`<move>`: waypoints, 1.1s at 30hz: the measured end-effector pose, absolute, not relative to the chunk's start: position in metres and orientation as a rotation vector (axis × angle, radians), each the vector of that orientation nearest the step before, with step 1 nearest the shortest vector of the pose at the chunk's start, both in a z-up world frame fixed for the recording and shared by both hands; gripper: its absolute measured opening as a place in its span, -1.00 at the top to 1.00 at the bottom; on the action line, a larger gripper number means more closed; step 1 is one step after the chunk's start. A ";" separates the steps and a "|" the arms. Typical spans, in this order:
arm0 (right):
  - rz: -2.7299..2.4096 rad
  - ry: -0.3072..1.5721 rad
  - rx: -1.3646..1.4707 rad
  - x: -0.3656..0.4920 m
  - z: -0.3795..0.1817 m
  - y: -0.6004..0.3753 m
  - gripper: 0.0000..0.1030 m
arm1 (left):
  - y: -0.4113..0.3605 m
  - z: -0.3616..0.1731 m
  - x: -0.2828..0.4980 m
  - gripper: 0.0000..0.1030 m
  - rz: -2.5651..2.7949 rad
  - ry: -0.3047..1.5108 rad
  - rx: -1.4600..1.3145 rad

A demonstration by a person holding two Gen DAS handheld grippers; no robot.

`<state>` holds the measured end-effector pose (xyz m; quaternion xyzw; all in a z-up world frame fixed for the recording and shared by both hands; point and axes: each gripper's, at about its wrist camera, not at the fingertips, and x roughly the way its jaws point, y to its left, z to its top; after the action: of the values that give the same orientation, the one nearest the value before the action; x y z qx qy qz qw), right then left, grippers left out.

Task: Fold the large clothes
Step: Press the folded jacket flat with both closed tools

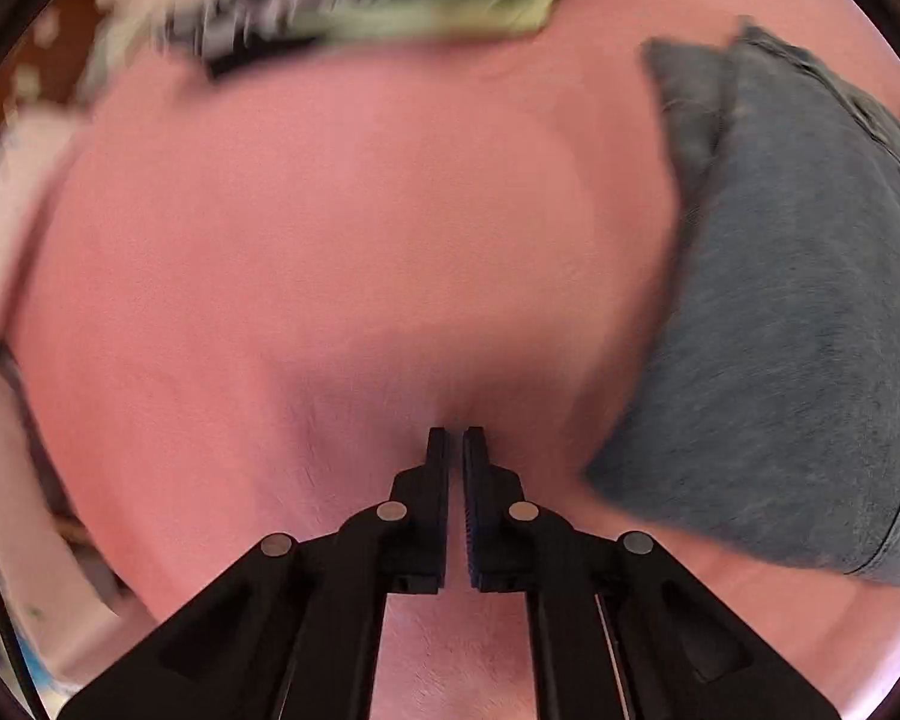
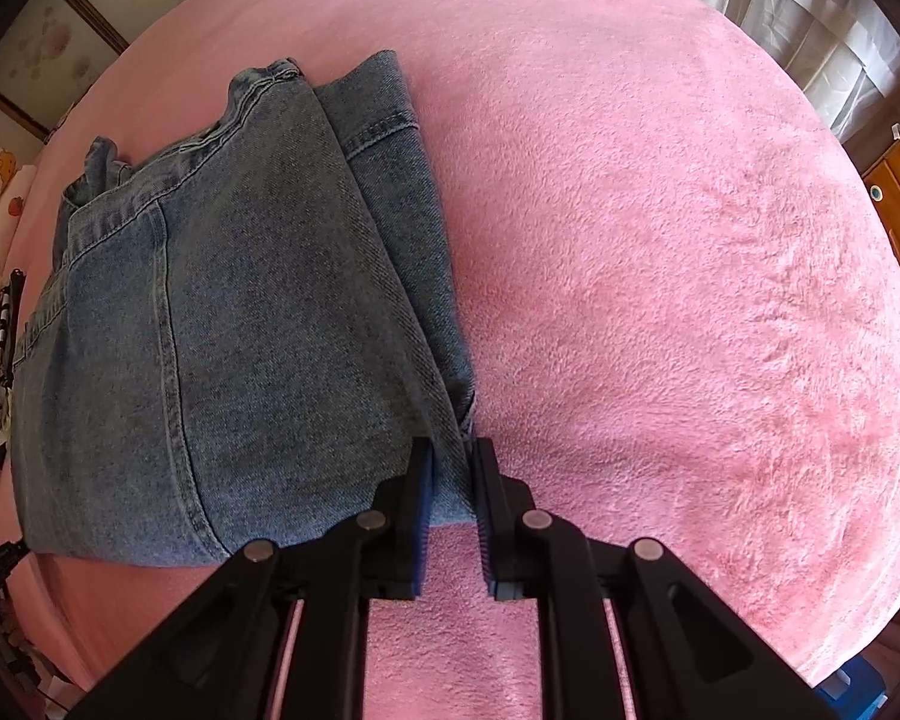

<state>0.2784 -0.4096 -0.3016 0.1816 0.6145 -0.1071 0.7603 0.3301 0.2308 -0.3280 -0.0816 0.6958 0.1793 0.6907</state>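
Black fingers of the right claw [image 2: 453, 468] fill the bottom of the right wrist view, drawn in close on the near corner of the folded jeans [image 2: 228, 324], with a strip of denim caught between the pads. The jeans lie on the pink blanket [image 2: 660, 276] of a bed, already doubled over into a thick, fairly neat packet: the waistband and a seam show at the far end, and several layers stack along the right-hand edge beside the claw.

From the left wrist view, which is badly blurred, the left claw [image 1: 456, 441] points down at the blanket with its fingers closed almost together. It seems to pinch nothing but perhaps a tuck of pink pile; the jeans [image 1: 780, 312] sit off to its right, apart from its tips. A heap of other clothes [image 1: 330, 6] lies at the far edge of the bed, too smeared to sort out.

Judging by this, the jeans are most of the way done: the long folds are in, and what is left is probably one last fold or a tidy-up and shifting the packet aside. The heap beyond likely awaits folding.
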 end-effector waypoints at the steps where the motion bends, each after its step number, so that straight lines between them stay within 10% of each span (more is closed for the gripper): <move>1: -0.238 1.331 0.394 0.277 -0.300 -0.409 0.75 | 0.242 -0.327 0.325 0.95 0.397 1.547 -0.271; 9: -0.290 1.249 0.316 0.266 -0.268 -0.385 0.69 | 0.233 -0.273 0.304 0.92 0.227 1.402 -0.319; 22: -0.026 1.074 0.456 0.255 -0.209 -0.278 0.44 | 0.009 -0.235 0.338 0.87 -0.249 1.377 -0.261; 27: 0.135 1.130 0.497 0.274 -0.236 -0.224 0.94 | -0.042 -0.249 0.352 0.87 -0.351 1.438 -0.267; 33: 0.253 1.201 0.495 0.298 -0.269 -0.192 1.00 | -0.053 -0.288 0.354 0.87 -0.341 1.533 -0.285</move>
<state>0.2981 -0.1918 -0.2694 0.2297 0.5575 0.1174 0.7891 0.3536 -0.0528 -0.2881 -0.1281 0.6878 -0.1531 0.6979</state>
